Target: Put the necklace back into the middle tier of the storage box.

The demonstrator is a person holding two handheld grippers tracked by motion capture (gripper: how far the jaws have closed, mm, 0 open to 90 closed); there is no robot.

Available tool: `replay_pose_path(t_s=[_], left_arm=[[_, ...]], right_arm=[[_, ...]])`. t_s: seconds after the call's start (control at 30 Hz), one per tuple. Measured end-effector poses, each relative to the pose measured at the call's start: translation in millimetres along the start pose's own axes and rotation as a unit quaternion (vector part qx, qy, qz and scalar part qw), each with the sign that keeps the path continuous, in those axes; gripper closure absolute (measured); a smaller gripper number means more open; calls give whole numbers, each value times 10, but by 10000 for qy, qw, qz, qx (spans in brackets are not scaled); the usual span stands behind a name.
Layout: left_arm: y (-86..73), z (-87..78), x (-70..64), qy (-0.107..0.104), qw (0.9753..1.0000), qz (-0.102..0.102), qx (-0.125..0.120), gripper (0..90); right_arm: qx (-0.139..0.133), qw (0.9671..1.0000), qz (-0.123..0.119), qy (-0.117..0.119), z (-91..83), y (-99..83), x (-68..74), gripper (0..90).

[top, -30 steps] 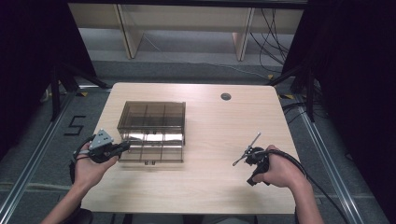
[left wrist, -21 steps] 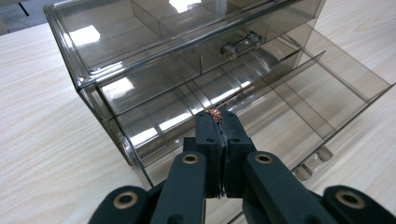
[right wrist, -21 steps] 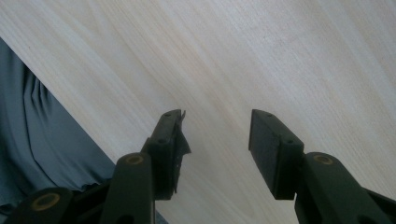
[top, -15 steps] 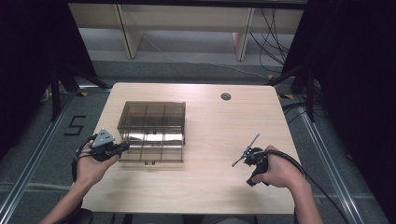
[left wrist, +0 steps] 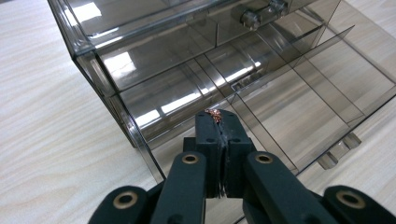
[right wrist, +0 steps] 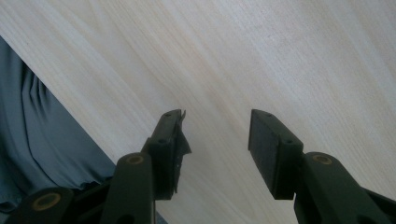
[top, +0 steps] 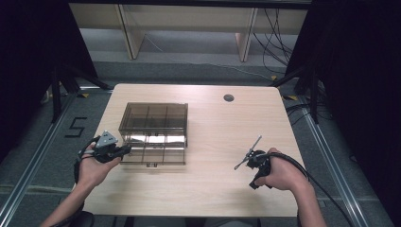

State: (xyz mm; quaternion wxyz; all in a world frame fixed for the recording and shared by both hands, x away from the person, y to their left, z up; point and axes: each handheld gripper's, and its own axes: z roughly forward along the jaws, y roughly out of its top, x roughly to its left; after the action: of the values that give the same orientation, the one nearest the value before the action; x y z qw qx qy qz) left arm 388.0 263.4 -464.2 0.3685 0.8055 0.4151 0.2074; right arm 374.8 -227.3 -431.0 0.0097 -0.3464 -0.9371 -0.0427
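Observation:
A smoky clear plastic drawer box [top: 153, 132] with several compartments stands on the left half of the wooden table [top: 227, 127]. My left gripper [top: 126, 149] is held at the box's near left corner, and its jaws are shut. In the left gripper view the box [left wrist: 187, 60] lies just past the shut left gripper [left wrist: 218, 116], which has a tiny copper-coloured speck at its tip. My right gripper [top: 254, 182] hovers over the table's near right part, tilted toward the near edge. In the right gripper view the right gripper [right wrist: 217, 126] stands open over bare wood [right wrist: 280, 56], with nothing between its fingers.
A round cable hole [top: 229, 98] sits at the table's far side. Grey fabric [right wrist: 42, 154] lies beyond the table edge in the right gripper view. Small knobs [left wrist: 254, 18] stick out of the box's drawers. Dark frames and cables surround the table.

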Motion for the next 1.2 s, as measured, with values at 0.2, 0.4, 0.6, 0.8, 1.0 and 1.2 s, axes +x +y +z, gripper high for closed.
replay_pose_path(t_s=[0.2,0.4,0.6,0.8,1.0,1.2], left_arm=[[-17,53,-29,-65,9999,-54,72,877],[-22,85,-33,-56,9998,-57,164,877],[-20,99,-38,-134,9993,-49,352,876],[-30,121,-19,-179,9984,-30,540,875],[-34,136,-25,-224,9978,-88,619,873],[-35,141,-19,-209,9974,-17,683,863]], right_arm=[[19,10000,14,8,0,-4,3,554],[13,10000,-14,35,6,-4,2,551],[66,10000,-16,4,7,6,8,551],[57,10000,-61,4,14,6,5,551],[49,10000,-48,32,20,10,7,550],[54,10000,-39,41,23,11,13,550]])
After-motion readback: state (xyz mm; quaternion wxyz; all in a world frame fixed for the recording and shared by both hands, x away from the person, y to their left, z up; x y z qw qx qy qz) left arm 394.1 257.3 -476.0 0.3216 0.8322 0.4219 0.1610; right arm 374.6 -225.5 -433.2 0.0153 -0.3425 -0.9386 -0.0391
